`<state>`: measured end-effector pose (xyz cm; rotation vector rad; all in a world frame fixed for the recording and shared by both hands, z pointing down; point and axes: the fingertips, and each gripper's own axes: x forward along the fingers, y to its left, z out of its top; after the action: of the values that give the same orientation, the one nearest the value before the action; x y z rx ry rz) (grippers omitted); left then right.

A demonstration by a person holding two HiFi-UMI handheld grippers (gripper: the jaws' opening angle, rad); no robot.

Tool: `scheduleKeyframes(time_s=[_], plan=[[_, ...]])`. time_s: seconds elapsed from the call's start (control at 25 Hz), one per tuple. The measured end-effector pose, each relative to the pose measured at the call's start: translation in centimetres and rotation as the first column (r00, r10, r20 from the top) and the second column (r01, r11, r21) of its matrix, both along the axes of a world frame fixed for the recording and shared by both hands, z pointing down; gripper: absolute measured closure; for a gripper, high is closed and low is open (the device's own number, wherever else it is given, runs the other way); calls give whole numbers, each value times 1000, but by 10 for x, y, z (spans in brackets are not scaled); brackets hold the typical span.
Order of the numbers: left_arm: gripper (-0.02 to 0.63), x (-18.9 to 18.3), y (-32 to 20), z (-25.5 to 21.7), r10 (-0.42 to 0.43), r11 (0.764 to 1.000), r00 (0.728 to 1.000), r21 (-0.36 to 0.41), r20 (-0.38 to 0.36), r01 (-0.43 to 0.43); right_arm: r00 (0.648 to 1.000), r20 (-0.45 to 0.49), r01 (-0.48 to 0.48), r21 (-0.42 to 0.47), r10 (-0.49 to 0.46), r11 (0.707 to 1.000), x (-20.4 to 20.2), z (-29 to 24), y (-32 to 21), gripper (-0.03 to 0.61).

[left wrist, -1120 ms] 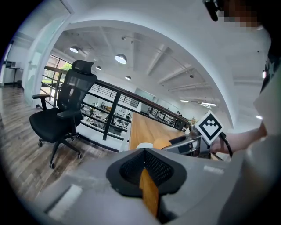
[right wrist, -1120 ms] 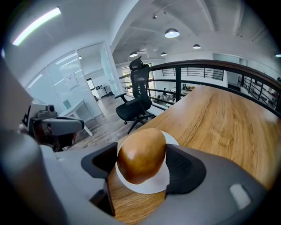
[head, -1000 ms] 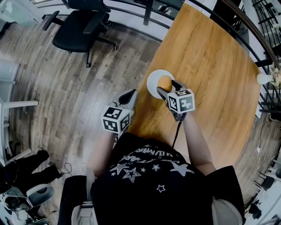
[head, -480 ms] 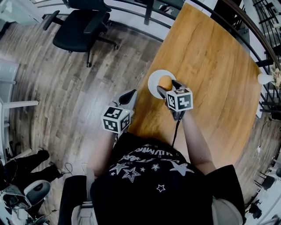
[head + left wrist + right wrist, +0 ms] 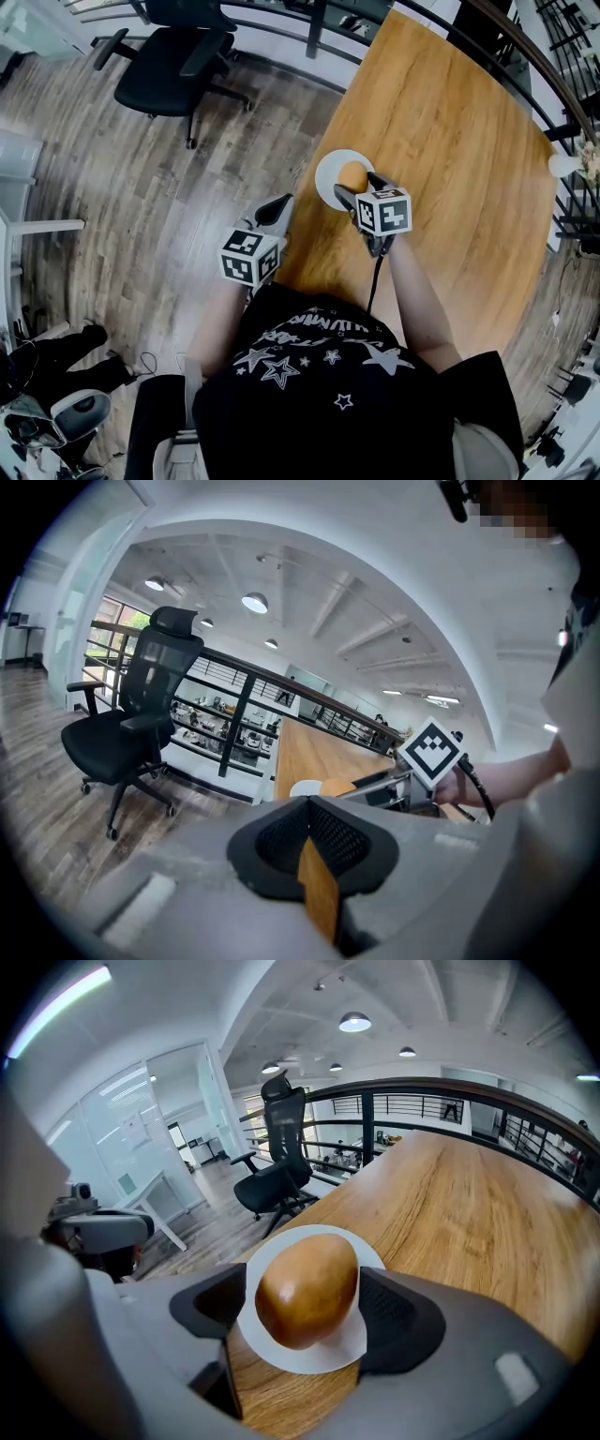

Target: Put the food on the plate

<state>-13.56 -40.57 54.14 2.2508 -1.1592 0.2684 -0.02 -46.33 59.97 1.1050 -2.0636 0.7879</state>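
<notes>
A brown bread roll (image 5: 352,175) (image 5: 307,1290) rests on a small white plate (image 5: 327,167) (image 5: 300,1358) near the left edge of the wooden table (image 5: 441,141). My right gripper (image 5: 357,184) (image 5: 305,1305) straddles the roll and its jaws are opening. Bare plate shows between the roll and the left pad (image 5: 220,1302), while the right pad (image 5: 389,1312) sits close beside the roll. My left gripper (image 5: 277,208) (image 5: 314,841) hangs off the table's left side over the floor, shut and empty. In its view the plate (image 5: 305,787) and the roll (image 5: 337,787) lie far off.
A black office chair (image 5: 178,56) (image 5: 277,1162) stands on the wood floor left of the table. A dark railing (image 5: 309,23) runs past the table's far end. The table's surface stretches bare to the right of the plate.
The right gripper's jaws have spread slightly around the roll, which stays on the plate. The left gripper has hardly moved.
</notes>
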Motion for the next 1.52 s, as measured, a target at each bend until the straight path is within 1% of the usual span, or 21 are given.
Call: scheduleKeyframes(time_s=[0.24, 0.52, 0.8, 0.96, 1.08, 1.16, 1.36, 1.4, 1.52], plan=[[612, 1, 5, -6, -3, 1000, 1000, 12, 4, 2, 999, 24, -22, 9, 22, 1000, 4, -6, 0, 174], [612, -1, 17, -13, -10, 999, 1000, 36, 9, 9, 998, 40, -44, 43, 43, 998, 11, -18, 5, 172], [612, 10, 36, -22, -13, 998, 1000, 59, 13, 12, 994, 96, -71, 133, 58, 989, 23, -39, 14, 173], [612, 14, 53, -26, -19, 997, 1000, 80, 18, 18, 993, 107, -76, 187, 56, 979, 29, -46, 26, 179], [612, 14, 64, -30, -36, 996, 999, 87, 20, 34, 992, 120, -72, 200, 49, 977, 32, -51, 40, 212], [612, 15, 72, -31, -46, 995, 999, 90, 21, 44, 992, 124, -61, 202, 37, 977, 34, -51, 51, 219], [612, 27, 93, -38, -46, 994, 999, 103, 27, 43, 990, 139, -62, 227, 30, 972, 46, -58, 79, 255], [612, 31, 97, -39, -44, 993, 999, 107, 28, 41, 989, 142, -66, 232, 34, 970, 51, -60, 85, 266], [612, 44, 112, -42, -39, 992, 999, 118, 26, 36, 989, 144, -76, 245, 41, 967, 63, -64, 101, 329]])
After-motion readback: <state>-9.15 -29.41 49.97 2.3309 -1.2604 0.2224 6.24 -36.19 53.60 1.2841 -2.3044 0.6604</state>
